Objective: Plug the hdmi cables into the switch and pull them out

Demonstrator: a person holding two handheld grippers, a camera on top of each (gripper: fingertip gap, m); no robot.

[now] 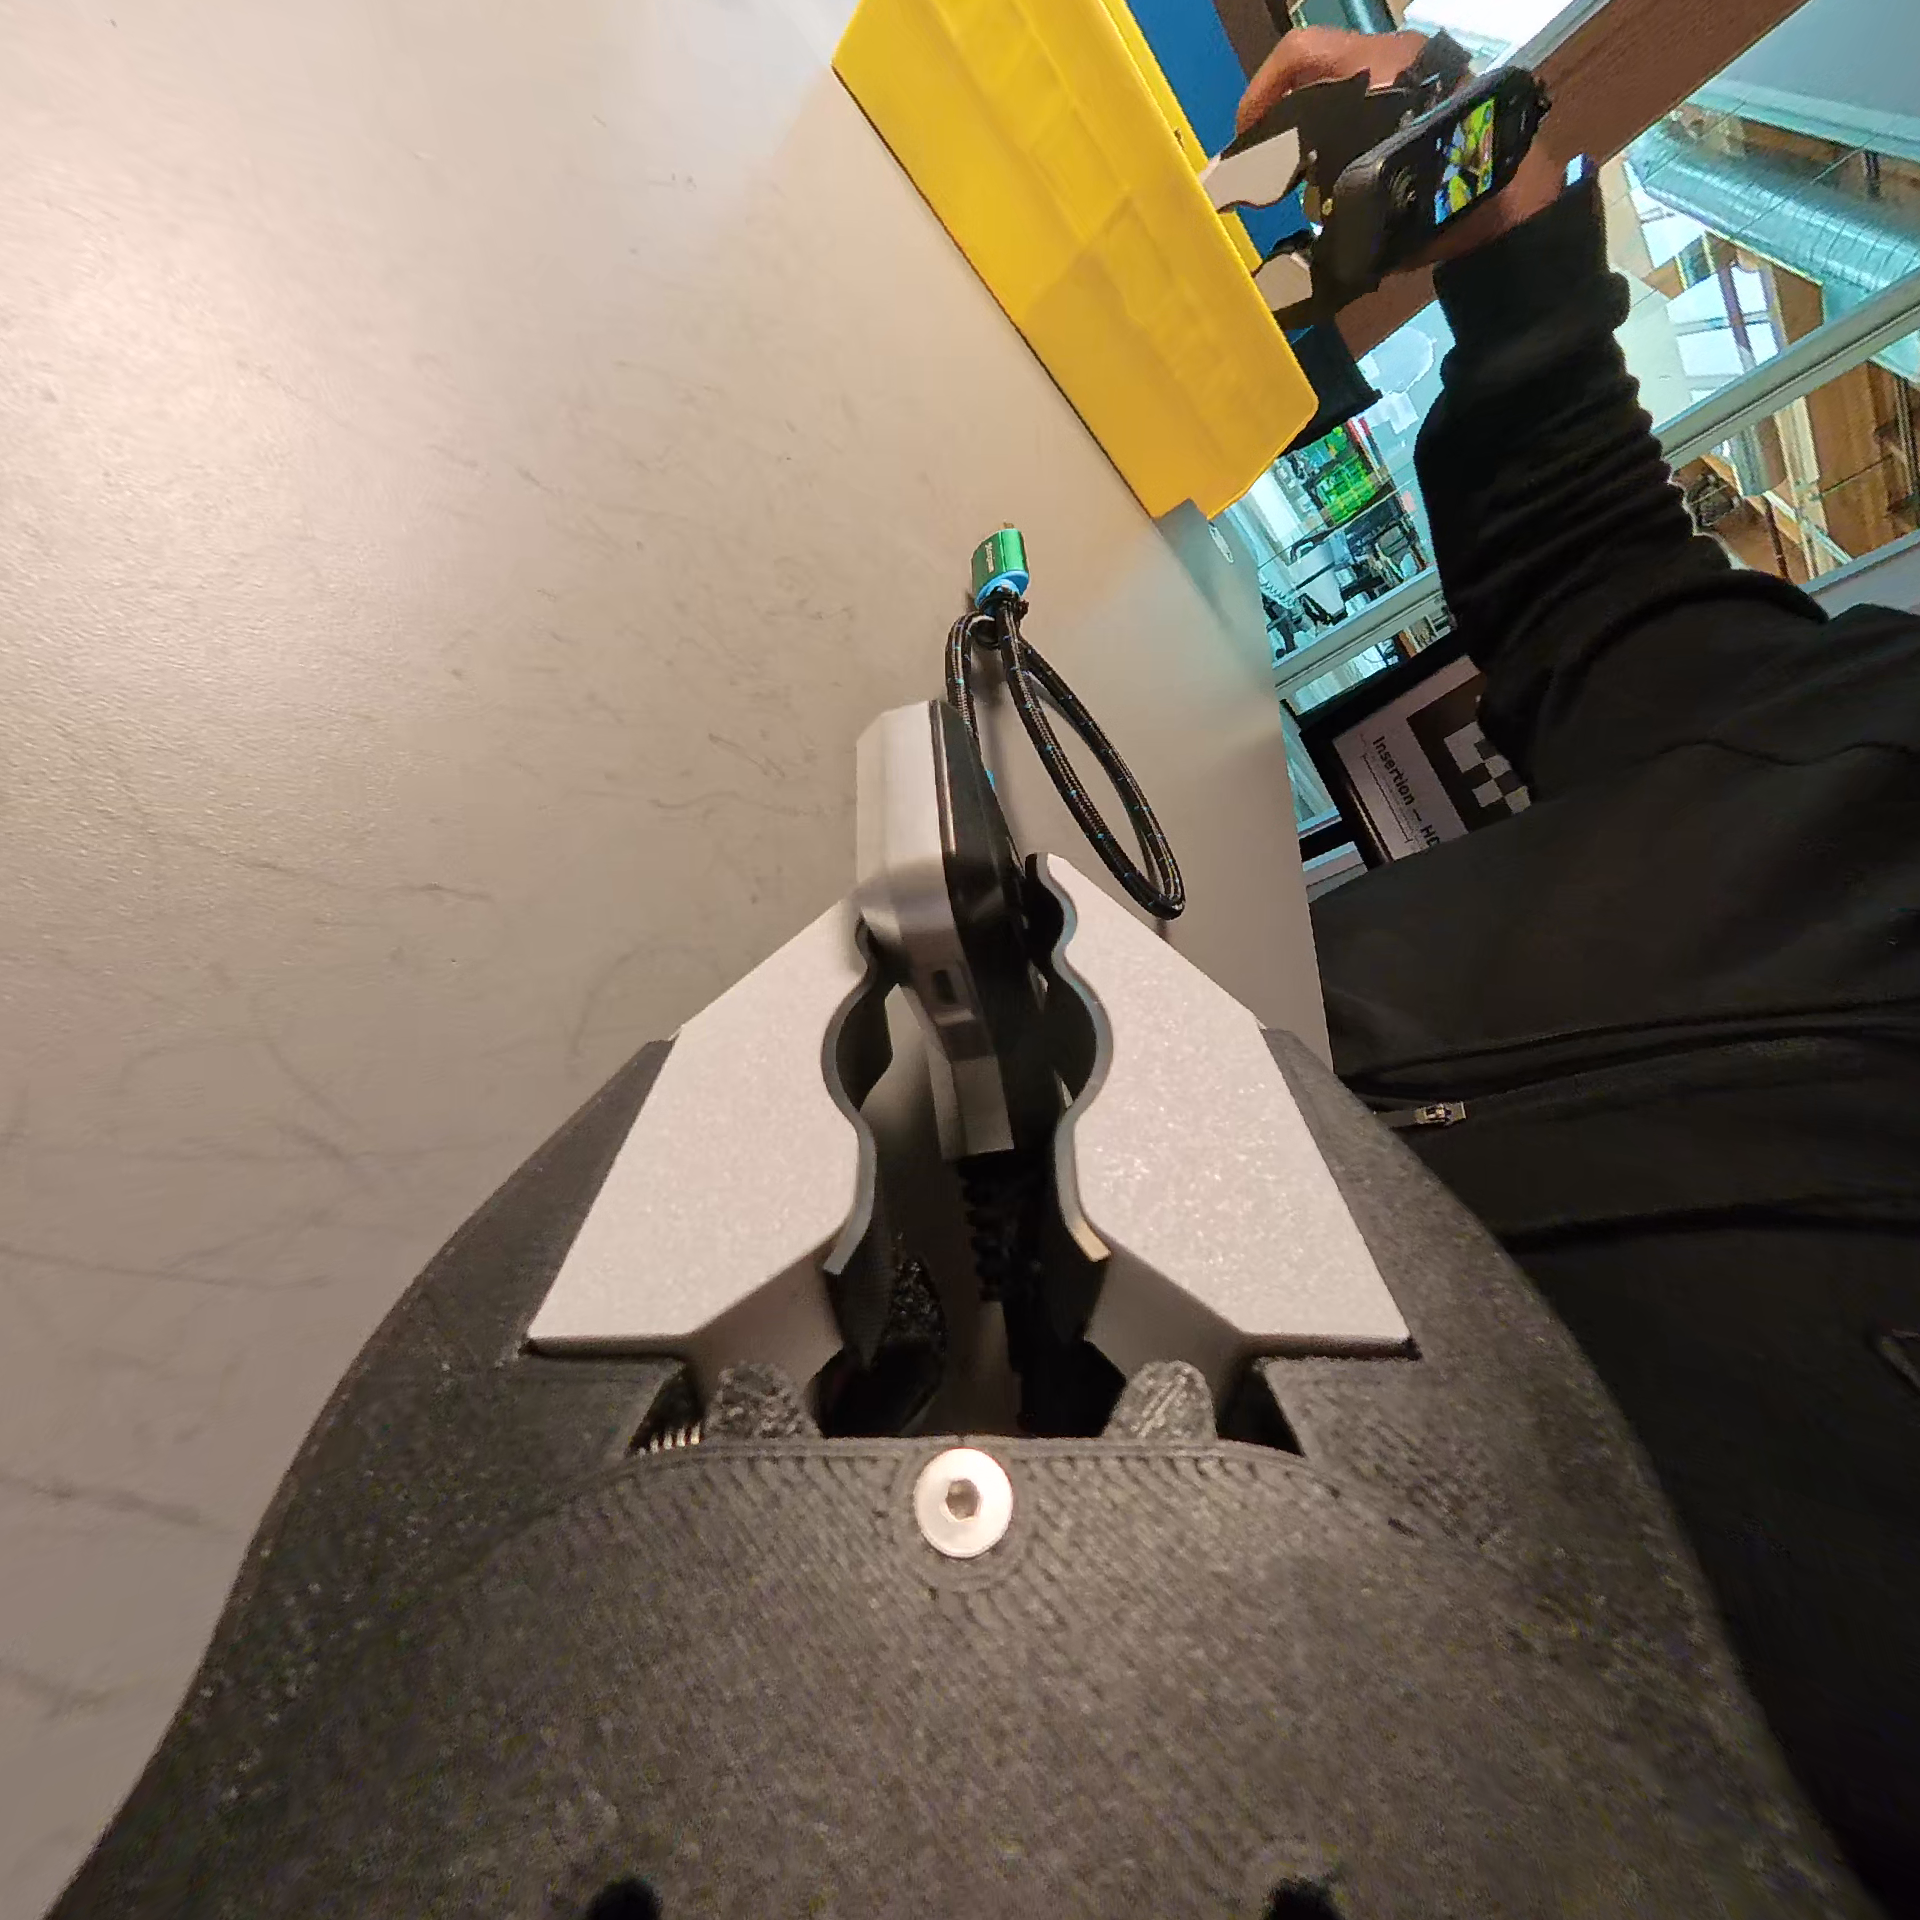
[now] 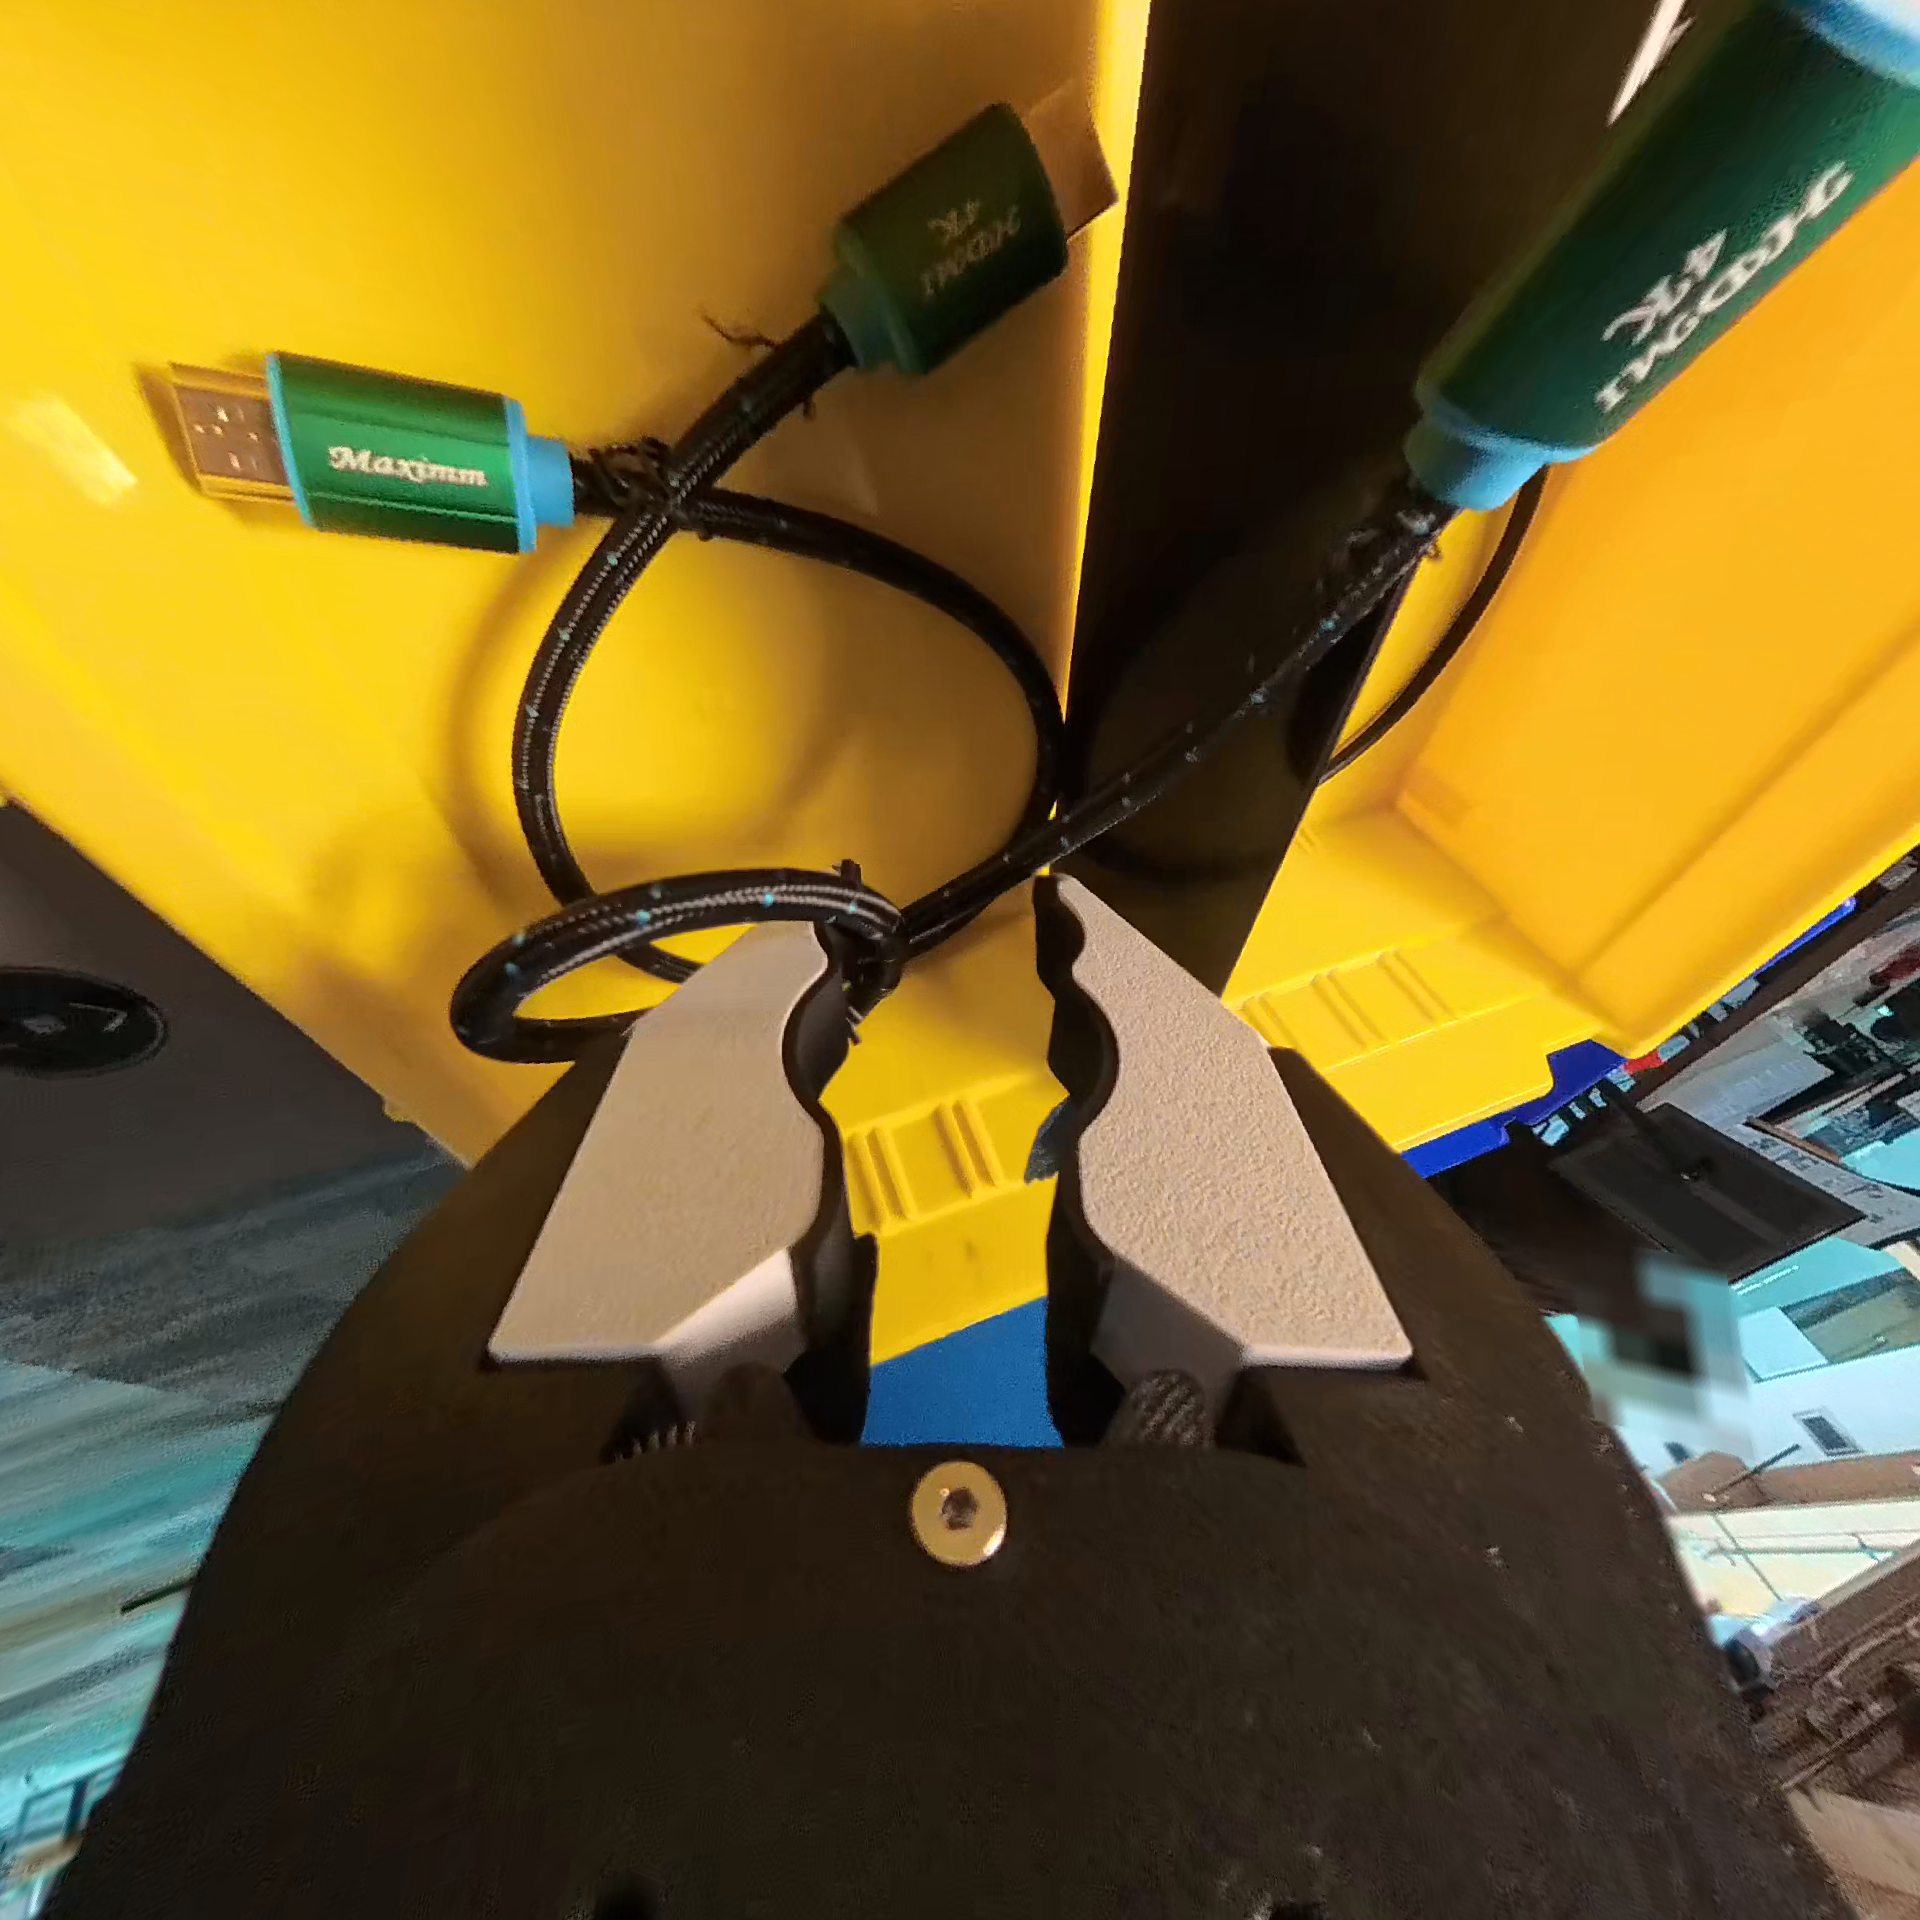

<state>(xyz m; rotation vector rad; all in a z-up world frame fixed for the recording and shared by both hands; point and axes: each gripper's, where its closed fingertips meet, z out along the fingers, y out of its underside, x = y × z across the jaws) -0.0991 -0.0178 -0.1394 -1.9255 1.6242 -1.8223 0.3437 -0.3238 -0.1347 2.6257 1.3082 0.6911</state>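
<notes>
**Over yellow bin: right gripper gaping, left clamping switch**

On pale grey tabletop (image 1: 416, 623): left gripper (image 1: 961, 940) pinching slim grey-and-black HDMI switch box (image 1: 914, 831), fingers closed onto its edges. Green-plug braided black HDMI cable (image 1: 1081, 769) looping just beyond the switch. Over yellow plastic bin (image 2: 312, 208): right gripper (image 2: 940, 940) hovering, fingers parted, gripping nothing; coiled braided cables with green plugs (image 2: 405, 452) lying inside, one loop touching left finger (image 2: 727, 1039).

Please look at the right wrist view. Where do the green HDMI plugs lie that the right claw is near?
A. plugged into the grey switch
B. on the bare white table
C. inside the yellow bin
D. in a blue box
C: the green HDMI plugs rest on the floor of the yellow bin, with the open right claw just above the braided cable.
</notes>
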